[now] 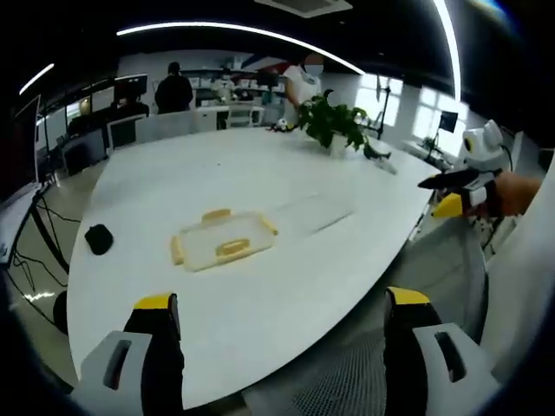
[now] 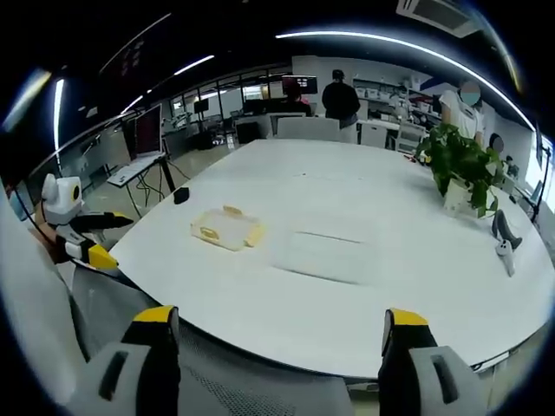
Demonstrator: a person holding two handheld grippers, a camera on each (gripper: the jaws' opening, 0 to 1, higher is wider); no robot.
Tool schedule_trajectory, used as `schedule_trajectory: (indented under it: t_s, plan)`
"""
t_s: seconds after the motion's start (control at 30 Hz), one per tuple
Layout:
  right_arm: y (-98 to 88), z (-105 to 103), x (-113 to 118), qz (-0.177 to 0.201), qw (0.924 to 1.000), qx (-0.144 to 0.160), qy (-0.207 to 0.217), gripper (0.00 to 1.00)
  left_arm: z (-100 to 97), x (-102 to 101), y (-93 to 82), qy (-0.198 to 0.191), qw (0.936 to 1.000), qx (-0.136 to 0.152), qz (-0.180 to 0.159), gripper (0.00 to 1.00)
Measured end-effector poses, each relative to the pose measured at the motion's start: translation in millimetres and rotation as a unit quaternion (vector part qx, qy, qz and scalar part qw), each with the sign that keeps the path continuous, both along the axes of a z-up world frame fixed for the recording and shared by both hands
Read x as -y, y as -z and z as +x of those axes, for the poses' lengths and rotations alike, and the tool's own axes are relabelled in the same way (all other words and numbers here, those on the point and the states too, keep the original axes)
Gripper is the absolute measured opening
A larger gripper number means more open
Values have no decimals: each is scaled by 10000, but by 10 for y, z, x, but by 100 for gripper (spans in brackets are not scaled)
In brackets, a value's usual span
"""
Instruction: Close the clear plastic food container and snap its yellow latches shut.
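You're holding left gripper and right gripper gaping, empty, well short of container. Clear lid lying beside container: risking overlooking it, misseating it, jamming yellow latches.

You are working in an open-plan office. You stand at a large white meeting table with a potted plant on it. Behind it you have rows of desks carrying monitors, and an open laptop sits on a side desk with cables trailing beneath. Long strip lights run across a dark ceiling, windows line one wall, and people stand among the far desks.
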State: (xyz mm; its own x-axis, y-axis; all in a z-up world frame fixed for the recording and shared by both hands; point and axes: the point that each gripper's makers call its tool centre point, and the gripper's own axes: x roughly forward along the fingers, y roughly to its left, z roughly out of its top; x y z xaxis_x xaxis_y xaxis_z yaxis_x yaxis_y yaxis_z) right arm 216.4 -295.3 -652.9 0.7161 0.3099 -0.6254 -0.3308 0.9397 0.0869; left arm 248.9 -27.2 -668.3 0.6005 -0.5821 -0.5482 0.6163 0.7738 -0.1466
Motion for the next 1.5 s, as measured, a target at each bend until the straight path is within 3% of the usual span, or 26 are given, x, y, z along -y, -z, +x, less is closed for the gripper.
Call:
schedule_trajectory:
  t_s: [1.23,1.5]
  plan:
    - [-11,65,-86,-31,9998,98,-182,98,37,-51,10,-38,10000,10,19,96]
    - [-29,147,-152,-84,9993,135,-344,98,83,-96,-22,73,9997,174,126,96]
